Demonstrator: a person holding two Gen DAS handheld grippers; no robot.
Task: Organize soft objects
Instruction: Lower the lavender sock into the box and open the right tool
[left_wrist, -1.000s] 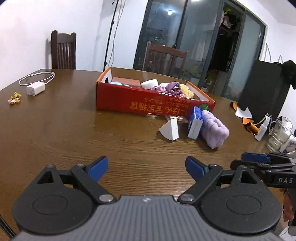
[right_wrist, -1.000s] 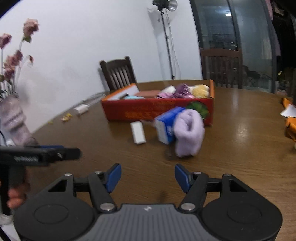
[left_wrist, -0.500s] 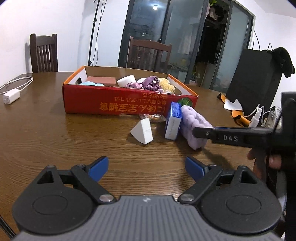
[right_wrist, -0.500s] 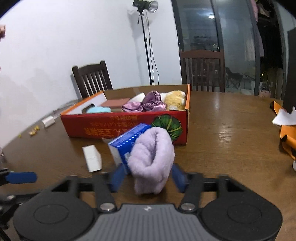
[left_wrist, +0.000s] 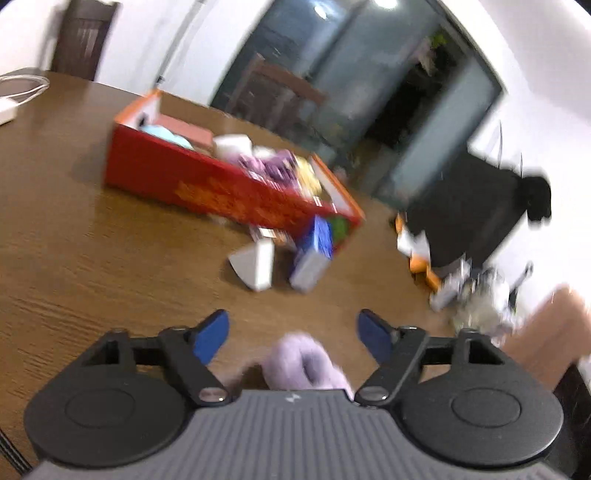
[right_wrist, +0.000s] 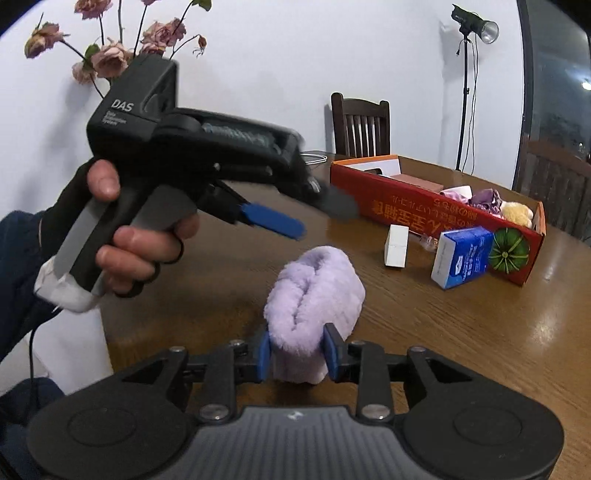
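Currently the right gripper (right_wrist: 297, 356) pinches the near end of the lilac plush roll (right_wrist: 314, 295), blue pads pressed into the fluff on both sides; jaws have just been closing, roll between them. Roll lies on the wooden table (right_wrist: 461, 332), well short of the red box (right_wrist: 424, 214).

Left gripper (left_wrist: 293, 338) is spread, pads clear of the roll, whose top (left_wrist: 303, 363) shows low between its jaws. Jaws have just been closing, no contact seen. Left view badly blurred. A hand (right_wrist: 136, 240) holds this gripper above and left of the roll in the right view.

Vs half a sec ago: roll was beside the blue tissue pack (right_wrist: 463, 256), near the box front. Now pulled away toward the camera. Pack, white wedge (right_wrist: 397, 245) and box unmoved.
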